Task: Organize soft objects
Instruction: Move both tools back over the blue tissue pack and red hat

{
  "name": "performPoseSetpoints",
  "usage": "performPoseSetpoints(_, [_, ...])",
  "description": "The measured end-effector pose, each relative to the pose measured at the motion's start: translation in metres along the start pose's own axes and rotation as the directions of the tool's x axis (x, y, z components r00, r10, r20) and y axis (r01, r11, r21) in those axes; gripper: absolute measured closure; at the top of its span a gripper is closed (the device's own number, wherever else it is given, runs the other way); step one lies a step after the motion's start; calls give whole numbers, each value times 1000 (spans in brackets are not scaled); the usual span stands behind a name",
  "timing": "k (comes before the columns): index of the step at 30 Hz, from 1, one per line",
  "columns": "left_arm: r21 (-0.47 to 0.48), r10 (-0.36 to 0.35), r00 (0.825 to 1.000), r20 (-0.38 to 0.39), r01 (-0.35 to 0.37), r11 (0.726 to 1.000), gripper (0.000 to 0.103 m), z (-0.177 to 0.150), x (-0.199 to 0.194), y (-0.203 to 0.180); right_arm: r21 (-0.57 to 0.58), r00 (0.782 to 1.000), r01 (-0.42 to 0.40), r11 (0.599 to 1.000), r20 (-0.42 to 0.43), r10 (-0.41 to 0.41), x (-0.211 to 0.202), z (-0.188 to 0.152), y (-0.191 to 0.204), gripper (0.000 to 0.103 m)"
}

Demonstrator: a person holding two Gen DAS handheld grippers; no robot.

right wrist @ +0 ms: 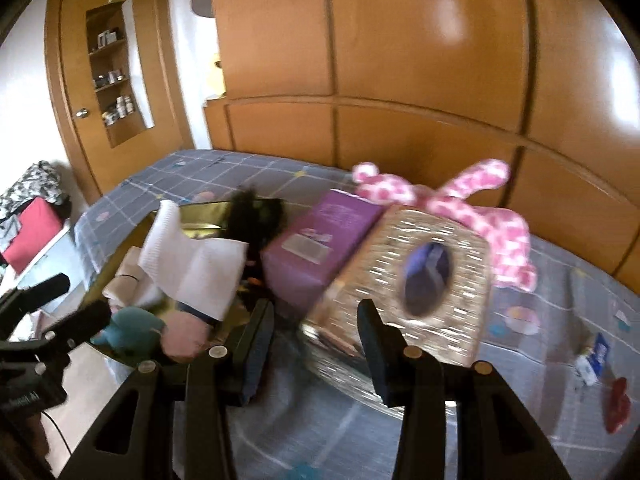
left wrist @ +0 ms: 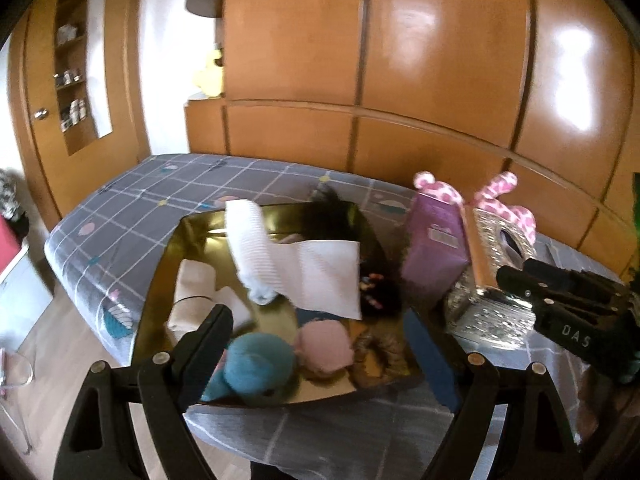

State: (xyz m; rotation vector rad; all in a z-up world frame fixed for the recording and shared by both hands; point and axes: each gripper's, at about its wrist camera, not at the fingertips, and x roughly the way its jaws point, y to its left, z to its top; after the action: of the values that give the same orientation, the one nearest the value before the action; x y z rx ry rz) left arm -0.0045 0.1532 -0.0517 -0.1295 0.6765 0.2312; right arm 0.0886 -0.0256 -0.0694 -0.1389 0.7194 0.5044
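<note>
Both sets of fingers are open and hold nothing. On the left gripper (left wrist: 320, 344) they stand wide apart, over the near end of the gold tray (left wrist: 168, 280). On the right gripper (right wrist: 316, 344) they sit closer together, with only a gap between them, just in front of the shiny silver box (right wrist: 460, 312).

The soft things lie mostly in the tray on the bed (left wrist: 120, 208): a blue fluffy ball (left wrist: 256, 364), a pink fluffy ball (left wrist: 324, 344), a brown fuzzy ring (left wrist: 380, 352), a white ribbed cloth (left wrist: 296, 268) draped over the pile, and something black and furry (left wrist: 332, 216) at the far end. A pink spotted plush toy (right wrist: 480, 208) lies behind the silver box and the purple box (right wrist: 320, 240), outside the tray.

It looks like a reaching step, with no soft thing picked up yet. Next, one hand needs to choose one soft thing, bring both fingers around it, and squeeze gently. The blue ball looks nearest to the left fingers. The pictures are blurry, so the small things are hard to make out.
</note>
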Motion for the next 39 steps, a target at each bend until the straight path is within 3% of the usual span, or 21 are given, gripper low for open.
performPoseSetpoints(5, [62,-40,999,-3,40,997,15,1,-4,-25,50,997,72,996,20,-73,-22,-13,-40,58])
performPoseSetpoints(9, [117,-75,997,-9,75,990,15,1,-7,-48,83,990,134,987,22,-137,-38,-24,-74,44])
performPoseSetpoints(11, [147,-90,996,-9,91,985,15,1,-8,-61,98,985,169,981,18,-172,-46,-30,-92,43])
performPoseSetpoints(16, [216,-130,991,-15,130,968,15,1,-12,-91,153,967,252,956,10,-256,-71,-40,-143,43])
performPoseSetpoints(20, [275,-161,987,-23,162,948,15,-1,-13,-116,204,939,339,919,-6,-345,-93,-47,-193,42])
performPoseSetpoints(25, [316,-202,978,-56,209,925,15,-4,-11,-141,296,887,451,842,-47,-459,-118,-62,-263,42])
performPoseSetpoints(30, [374,-229,971,-71,239,896,15,-8,-11,-166,412,816,559,720,-120,-565,-128,-94,-332,42])
performPoseSetpoints(32, [400,-250,965,-80,261,879,15,-10,-12,-179,454,797,582,675,-155,-583,-130,-109,-355,42])
performPoseSetpoints(34, [412,-271,958,-94,285,866,15,-11,-10,-190,509,796,579,637,-183,-577,-132,-121,-372,42])
performPoseSetpoints(39, [414,-323,932,-162,362,836,15,-10,1,-224,661,826,514,547,-210,-523,-142,-142,-399,42])
